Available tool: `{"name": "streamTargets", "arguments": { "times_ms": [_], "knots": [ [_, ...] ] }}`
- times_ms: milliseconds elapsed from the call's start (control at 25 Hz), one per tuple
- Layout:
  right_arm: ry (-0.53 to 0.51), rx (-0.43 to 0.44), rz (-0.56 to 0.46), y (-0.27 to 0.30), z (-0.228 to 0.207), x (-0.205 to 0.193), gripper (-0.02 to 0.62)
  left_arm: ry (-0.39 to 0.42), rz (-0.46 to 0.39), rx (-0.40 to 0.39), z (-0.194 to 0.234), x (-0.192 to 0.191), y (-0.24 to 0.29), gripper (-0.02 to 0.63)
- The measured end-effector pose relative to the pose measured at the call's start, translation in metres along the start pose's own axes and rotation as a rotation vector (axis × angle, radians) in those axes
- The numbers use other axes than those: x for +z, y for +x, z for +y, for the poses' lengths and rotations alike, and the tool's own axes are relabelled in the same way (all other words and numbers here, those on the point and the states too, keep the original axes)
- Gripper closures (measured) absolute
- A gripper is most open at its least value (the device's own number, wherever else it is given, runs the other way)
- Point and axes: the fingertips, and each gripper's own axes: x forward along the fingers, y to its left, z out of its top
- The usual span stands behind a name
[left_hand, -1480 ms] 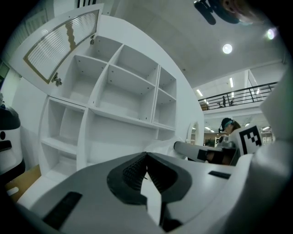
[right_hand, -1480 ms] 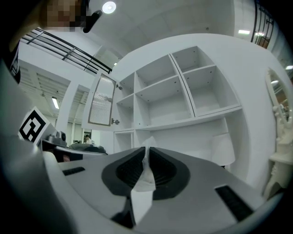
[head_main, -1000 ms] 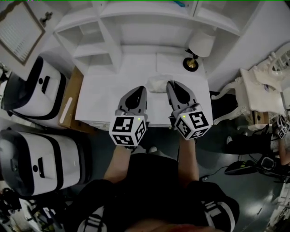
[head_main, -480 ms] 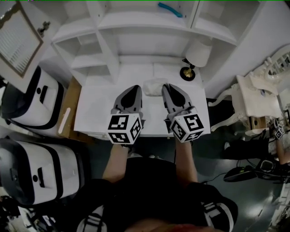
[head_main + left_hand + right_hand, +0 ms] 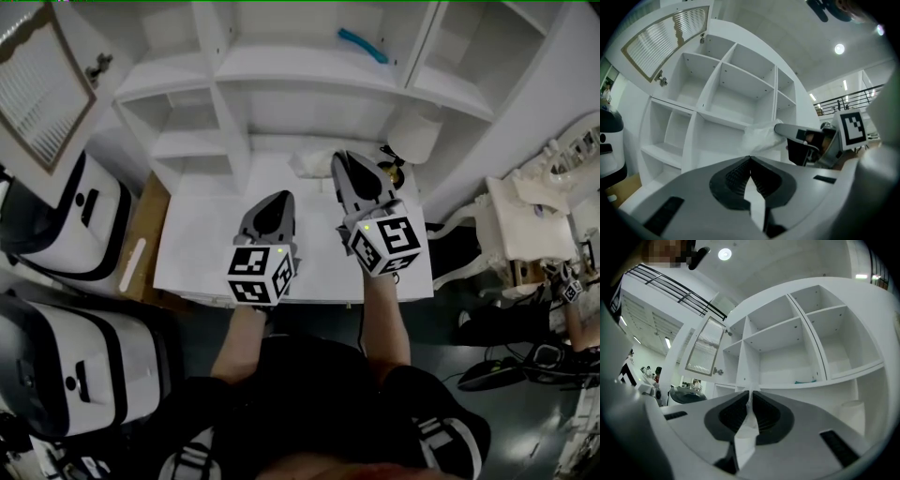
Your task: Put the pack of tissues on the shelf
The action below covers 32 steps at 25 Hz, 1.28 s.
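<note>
Shelf unit [image 5: 300, 70]: white, open compartments in rows, standing at the back edge of the bench [image 5: 202, 234], which is also white. A slatted cabinet door [image 5: 42, 89] stands open at the unit's upper left.

Two white-and-black machines [image 5: 56, 225] sit on the floor, just left of the bench, one nearer the person than the other. A white ornate chair [image 5: 530, 220] stands to the right of the bench.

Lamp [image 5: 412, 131]: white shade on a dark and brass base, at the bench's rear right corner, just right of the right claw.

Left claw [image 5: 279, 199]: held level over the middle of the bench, well short of the shelf unit. The left gripper view shows the jaw tips met and nothing between them.

Right claw [image 5: 341, 161]: further forward than the left, over the rear of the bench, tilted slightly up. The right gripper view shows the jaws closed on a thin white fold of wrapper.

Pack of tissues [image 5: 309, 161]: soft, white, crumpled at the pinched end. It sticks out from the right claw's tips toward the left, in front of the unit's lower middle compartments. It is not on any shelf board.

Small blue object [image 5: 363, 45]: lying on an upper shelf board, right of centre.
</note>
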Motion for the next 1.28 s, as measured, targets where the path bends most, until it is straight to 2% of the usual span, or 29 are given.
{"name": "streamTargets", "arguments": {
  "times_ms": [520,920,1280],
  "knots": [
    [-0.138,-0.013,-0.094,0.045,-0.037,0.075,0.554,-0.020,0.012,0.018,0.016,-0.006,0.014,0.595],
    [-0.166,0.021,-0.103,0.083,-0.061,0.102,0.555,-0.028,0.031,0.046,0.031,-0.013,0.015,0.595],
    [-0.197,-0.009,-0.078,0.131,-0.090,0.126,0.557,-0.053,0.037,0.080,0.050,-0.019,0.011,0.595]
  ]
}}
